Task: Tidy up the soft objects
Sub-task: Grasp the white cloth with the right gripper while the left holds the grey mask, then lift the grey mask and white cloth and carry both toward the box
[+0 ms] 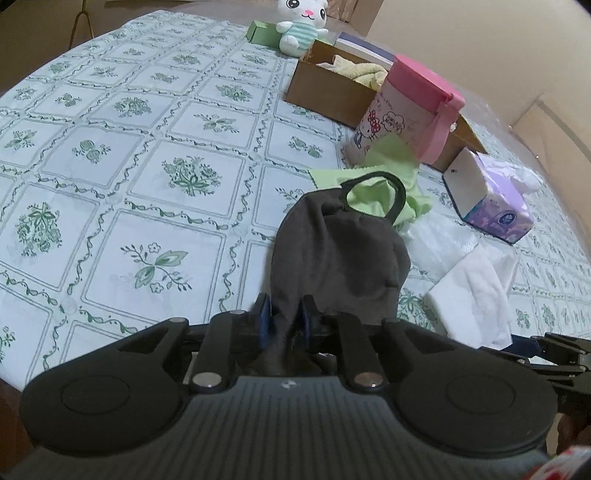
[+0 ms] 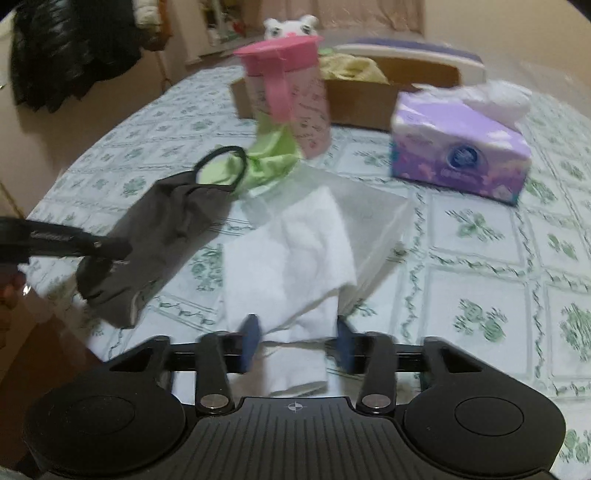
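My left gripper (image 1: 285, 314) is shut on a dark grey face mask (image 1: 336, 254) and holds it up over the table; its black ear loop stands at the far end. The mask also shows in the right wrist view (image 2: 162, 229). My right gripper (image 2: 297, 338) is open, its blue pads on either side of a white tissue (image 2: 291, 258) that lies on a clear plastic sheet (image 2: 373, 218). A green cloth (image 1: 388, 173) lies under a pink-lidded Hello Kitty canister (image 1: 402, 110). A brown cardboard box (image 1: 325, 88) holds a yellow cloth (image 1: 365, 72).
A purple tissue box (image 2: 458, 151) stands to the right. A white plush cat (image 1: 301, 26) and a small green box (image 1: 262, 33) sit at the far edge. The table has a green floral cloth (image 1: 147, 147). Dark clothing (image 2: 66, 48) hangs at the far left.
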`<state>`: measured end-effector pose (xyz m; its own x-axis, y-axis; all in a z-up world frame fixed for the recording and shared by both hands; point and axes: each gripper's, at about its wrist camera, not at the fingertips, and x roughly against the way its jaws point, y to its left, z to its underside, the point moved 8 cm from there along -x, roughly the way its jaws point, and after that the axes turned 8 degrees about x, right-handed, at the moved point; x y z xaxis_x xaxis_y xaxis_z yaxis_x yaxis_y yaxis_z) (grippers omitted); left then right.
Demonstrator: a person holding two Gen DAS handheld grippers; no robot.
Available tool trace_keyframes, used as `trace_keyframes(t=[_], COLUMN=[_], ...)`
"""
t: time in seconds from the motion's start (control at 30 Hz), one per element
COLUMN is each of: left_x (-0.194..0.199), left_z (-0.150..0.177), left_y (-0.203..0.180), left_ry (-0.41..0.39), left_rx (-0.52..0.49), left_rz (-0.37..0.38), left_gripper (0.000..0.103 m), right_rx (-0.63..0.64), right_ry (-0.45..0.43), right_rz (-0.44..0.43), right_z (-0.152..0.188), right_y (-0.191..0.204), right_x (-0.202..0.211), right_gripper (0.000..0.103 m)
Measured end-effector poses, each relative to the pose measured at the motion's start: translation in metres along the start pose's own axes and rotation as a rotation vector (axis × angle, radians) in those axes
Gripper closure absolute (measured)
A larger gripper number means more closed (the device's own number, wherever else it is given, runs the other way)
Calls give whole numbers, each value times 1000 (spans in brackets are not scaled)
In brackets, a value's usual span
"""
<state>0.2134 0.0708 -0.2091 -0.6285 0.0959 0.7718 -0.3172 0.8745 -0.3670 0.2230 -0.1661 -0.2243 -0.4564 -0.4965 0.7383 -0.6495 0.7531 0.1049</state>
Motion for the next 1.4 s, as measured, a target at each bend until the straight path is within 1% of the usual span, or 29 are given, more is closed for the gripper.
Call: trace_keyframes(t=[0.03, 0.1, 0.17, 0.2, 0.27, 0.33, 0.37, 0.4, 0.43, 0.5, 0.57, 0.6, 0.67, 0.77, 0.83, 0.9, 0.93, 1.03, 1.2, 1.27, 1.33, 1.37, 1.4], left_x=[-1, -1, 1, 1, 2, 2, 2, 3, 2, 1, -1, -3, -6, -9, -12, -16, -19, -23, -28, -29, -30, -30, -29], left_z=[1, 3, 5, 6, 7, 6, 5, 5, 4, 2, 0, -1, -2, 1, 4, 7, 8, 13, 18, 21, 22, 22, 22], left_y=[0, -1, -1, -1, 1, 2, 2, 1, 0, -2, -5, -6, -12, -25, -33, -41, -45, -53, -62, -64, -65, -65, -64], left_ry=[1, 6, 4, 6, 11, 16, 16, 17, 17, 21, 25, 29, 34, 46, 54, 58, 55, 53, 60, 60, 57, 52, 47], left_rx=[-2, -11, -11, -9, 2, 14, 18, 20, 19, 17, 26, 30, 32, 1, -32, -68, -91, -154, -219, -251, -280, -299, -306], left_rz=[-1, 0, 1, 3, -1, 9, 13, 15, 18, 24, 33, 37, 51, 69, 76, 62, 45, 9, -34, -48, -69, -77, -81], left_gripper=[89, 89, 87, 82, 79, 71, 70, 68, 67, 60, 52, 45, 40, 37, 33, 31, 31, 30, 31, 36, 49, 53, 61], right_rx=[29, 85, 100, 87, 10, -108, -164, -210, -249, -299, -319, -327, -330, -298, -268, -261, -265, -262, -244, -235, -228, -226, -223], right_ry=[-9, -32, -26, -17, 1, 5, -5, -16, -23, -25, -27, -29, -35, -41, -42, -45, -47, -46, -49, -49, -49, -49, -48], right_rz=[-9, -33, -53, -54, -63, -91, -105, -118, -132, -149, -164, -163, -150, -129, -110, -96, -97, -104, -106, -108, -111, -111, -112], right_z=[-1, -4, -5, -5, -7, -7, -8, -10, -11, -13, -18, -20, -24, -28, -29, -27, -26, -26, -26, -26, -26, -27, -26], right_y=[6, 19, 27, 27, 23, 13, 8, 4, 0, -4, -4, -4, -3, 3, 5, 5, 4, 2, 5, 6, 7, 8, 8], right_x=[0, 2, 0, -3, -8, -9, -8, -6, -7, -9, -13, -15, -19, -23, -26, -27, -28, -29, -29, -29, -30, -30, -30], right_gripper=[88, 89, 88, 88, 80, 55, 51, 50, 50, 50, 50, 51, 51, 59, 69, 77, 80, 85, 88, 88, 89, 90, 90])
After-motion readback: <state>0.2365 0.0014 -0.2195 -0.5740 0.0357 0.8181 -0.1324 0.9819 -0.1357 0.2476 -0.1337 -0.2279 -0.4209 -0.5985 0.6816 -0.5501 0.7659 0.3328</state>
